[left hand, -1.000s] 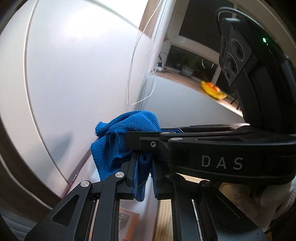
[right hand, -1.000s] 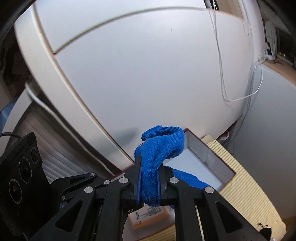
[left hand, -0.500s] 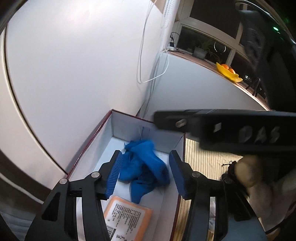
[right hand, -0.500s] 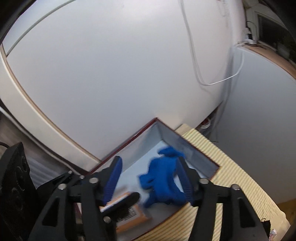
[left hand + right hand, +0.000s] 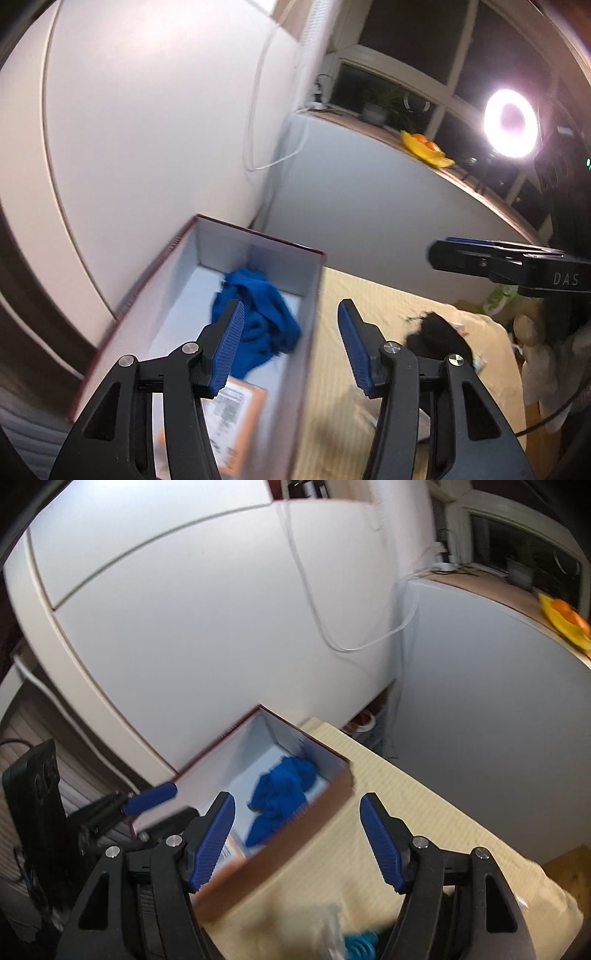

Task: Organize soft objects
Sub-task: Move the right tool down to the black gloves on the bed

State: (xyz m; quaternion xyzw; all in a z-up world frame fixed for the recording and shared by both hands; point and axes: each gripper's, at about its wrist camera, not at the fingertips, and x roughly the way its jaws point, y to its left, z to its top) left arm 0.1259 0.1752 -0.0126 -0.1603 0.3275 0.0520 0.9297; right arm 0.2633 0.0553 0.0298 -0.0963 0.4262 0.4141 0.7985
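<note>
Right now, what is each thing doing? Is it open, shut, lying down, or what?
Blue cloth: crumpled, lying loose inside the box, held by nothing.
Box: open on top, no lid on it.
Orange-edged packet: lying flat on the box floor, nearer than the cloth.
Left gripper: open, nothing between its pads.
Right gripper: open, its jaws just opened wider, nothing between them.
Black cloth: bunched on the yellow mat, outside the box.
</note>
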